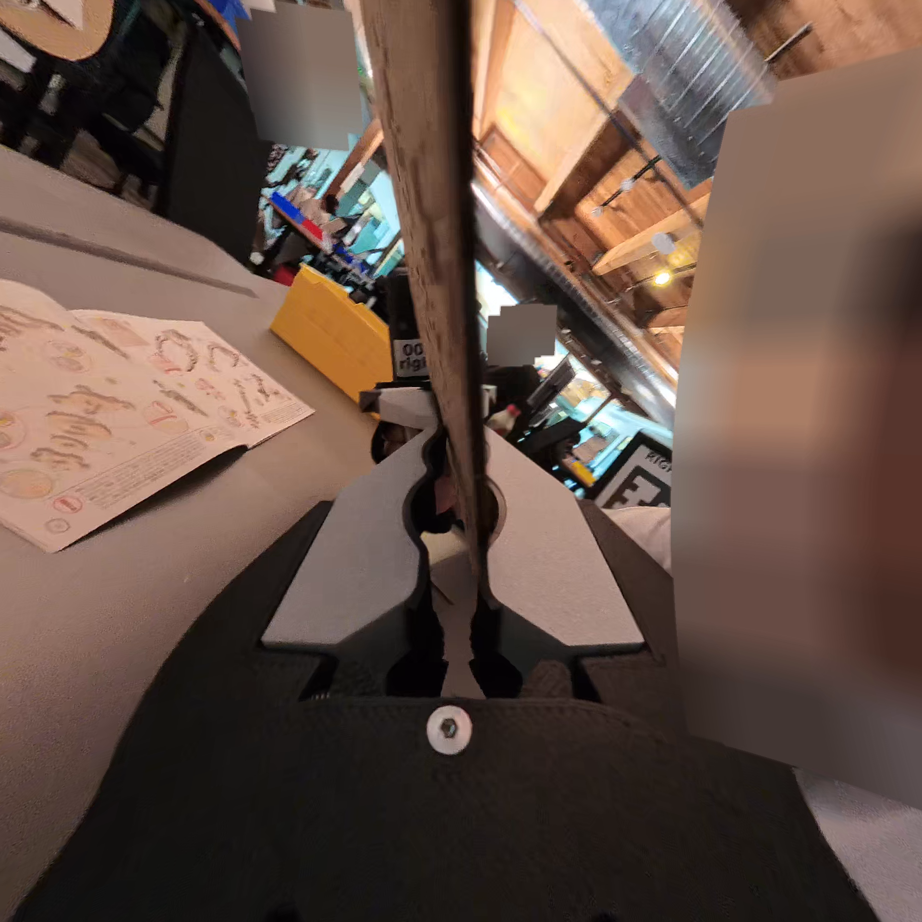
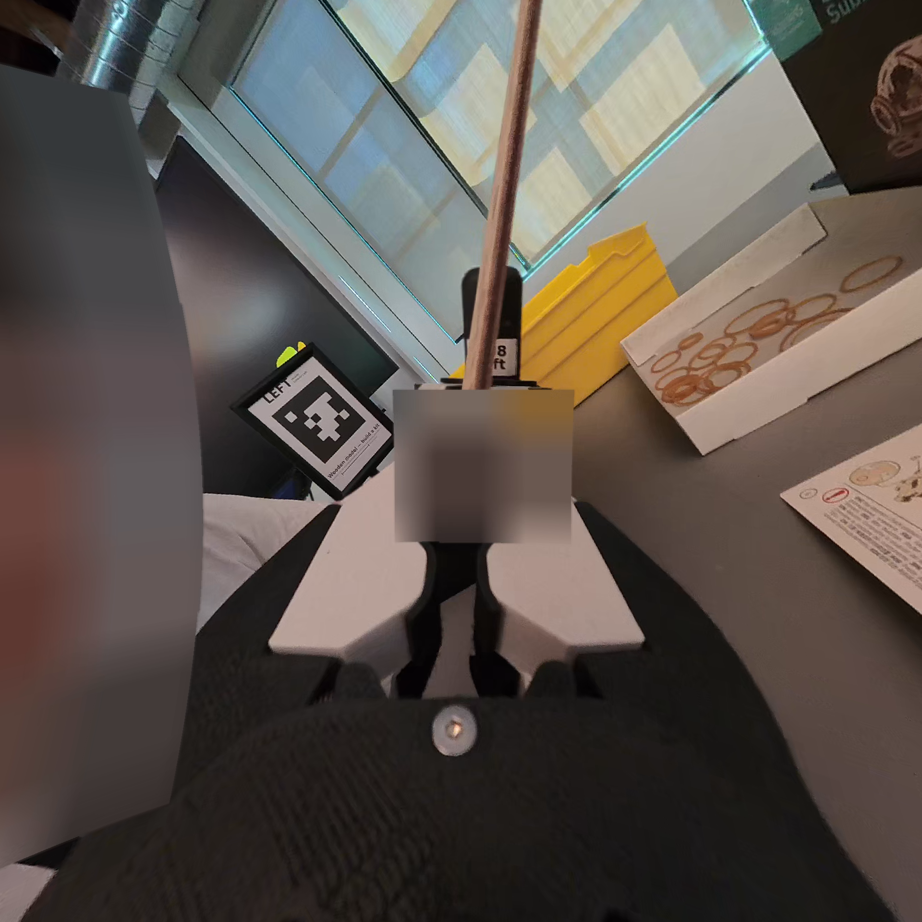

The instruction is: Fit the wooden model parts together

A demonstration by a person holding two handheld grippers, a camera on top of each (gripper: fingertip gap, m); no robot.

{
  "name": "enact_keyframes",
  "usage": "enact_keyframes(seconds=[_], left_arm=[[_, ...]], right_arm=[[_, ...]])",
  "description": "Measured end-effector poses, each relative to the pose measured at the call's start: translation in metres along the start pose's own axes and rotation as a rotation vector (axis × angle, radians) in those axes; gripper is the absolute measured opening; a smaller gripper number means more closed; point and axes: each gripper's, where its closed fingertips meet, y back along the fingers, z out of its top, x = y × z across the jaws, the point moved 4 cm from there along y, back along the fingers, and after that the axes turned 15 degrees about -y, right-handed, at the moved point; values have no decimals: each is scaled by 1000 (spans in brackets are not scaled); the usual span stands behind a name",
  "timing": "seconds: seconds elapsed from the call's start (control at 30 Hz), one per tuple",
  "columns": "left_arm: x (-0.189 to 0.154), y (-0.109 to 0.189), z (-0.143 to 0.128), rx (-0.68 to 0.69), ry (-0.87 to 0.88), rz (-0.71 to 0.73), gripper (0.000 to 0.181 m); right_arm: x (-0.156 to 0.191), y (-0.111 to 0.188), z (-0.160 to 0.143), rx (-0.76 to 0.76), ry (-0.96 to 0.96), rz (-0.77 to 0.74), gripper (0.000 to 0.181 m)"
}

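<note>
A thin wooden sheet, seen edge-on, runs from the centre of the left wrist view up past the top edge. The left tool has its two white fingers drawn in against both faces of the sheet, so it grips the lower end. Just beyond the fingertips, in the middle of that frame, the right tool shows partly, close to the same sheet.

In the right wrist view the wooden sheet appears as a narrow pale strip rising from the centre to the top edge. A blurred patch covers the fingertips of the right tool, so whether it clamps the sheet cannot be told; the white fingers behind the patch stand close together with a narrow dark gap between them. The left tool shows behind the strip.

On the grey worktop, an open instruction booklet lies at the left of the left wrist view, and a yellow bin stands beyond it. In the right wrist view the yellow bin sits right of centre, a white tray of rubber bands lies at the right, and a corner of the instruction booklet shows at the right edge. A framed marker card stands left of centre.
</note>
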Motion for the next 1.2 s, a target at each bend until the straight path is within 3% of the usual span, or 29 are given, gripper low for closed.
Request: enact_keyframes(seconds=[0.23, 0.8, 1.2], left_arm=[[2, -1, -5, 112, -137, 111, 2], [3, -2, -9, 134, -115, 148, 1], [-1, -4, -9, 123, -87, 124, 0]], right_arm=[[-4, 1, 1, -10, -14, -7, 2], [-6, -1, 0, 13, 62, -89, 5], [-2, 1, 0, 63, 115, -53, 3]])
